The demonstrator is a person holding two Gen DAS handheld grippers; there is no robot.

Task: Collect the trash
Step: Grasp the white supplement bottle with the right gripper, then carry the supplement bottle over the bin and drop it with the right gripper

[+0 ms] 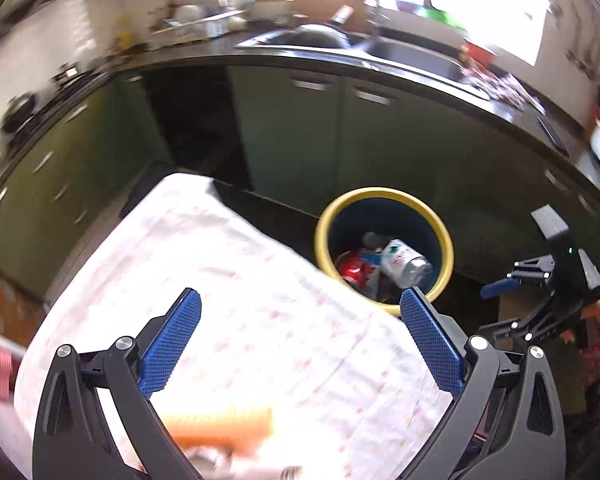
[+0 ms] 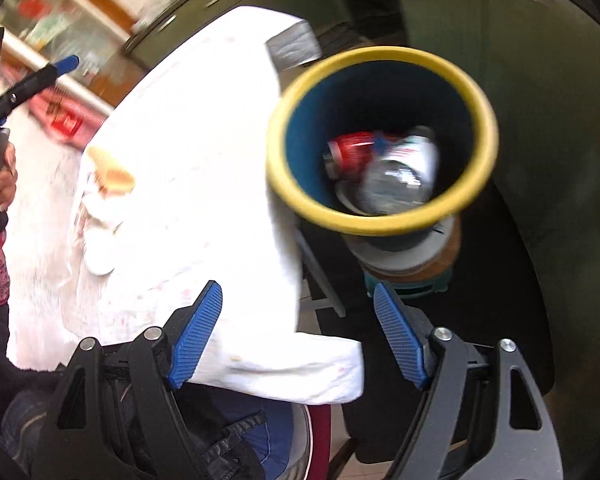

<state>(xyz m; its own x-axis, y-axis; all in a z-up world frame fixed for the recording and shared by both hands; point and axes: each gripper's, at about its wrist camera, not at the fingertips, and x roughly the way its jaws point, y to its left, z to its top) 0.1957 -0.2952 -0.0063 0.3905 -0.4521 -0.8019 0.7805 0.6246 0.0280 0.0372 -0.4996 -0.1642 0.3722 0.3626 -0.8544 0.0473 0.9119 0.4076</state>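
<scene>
A bin with a yellow rim (image 1: pixel 384 194) (image 2: pixel 380 58) and blue inside stands past the table's corner. In it lie a red can (image 1: pixel 350 268) (image 2: pixel 352 152) and a crushed clear plastic bottle (image 1: pixel 406 264) (image 2: pixel 400 176). My left gripper (image 1: pixel 300 340) is open and empty above the white tablecloth (image 1: pixel 228 280), short of the bin. My right gripper (image 2: pixel 296 340) is open and empty, over the table's edge below the bin; it also shows in the left wrist view (image 1: pixel 504 304). An orange ridged paper cup (image 2: pixel 110 168) (image 1: pixel 220 426) lies on the cloth, blurred.
Dark green cabinets (image 1: pixel 284 132) and a black counter with a sink (image 1: pixel 380 50) run behind the bin. The bin rests on a round stand (image 2: pixel 404 260). A red packet (image 2: pixel 64 120) lies at the table's far side. A small white disc (image 2: pixel 98 258) lies on the cloth.
</scene>
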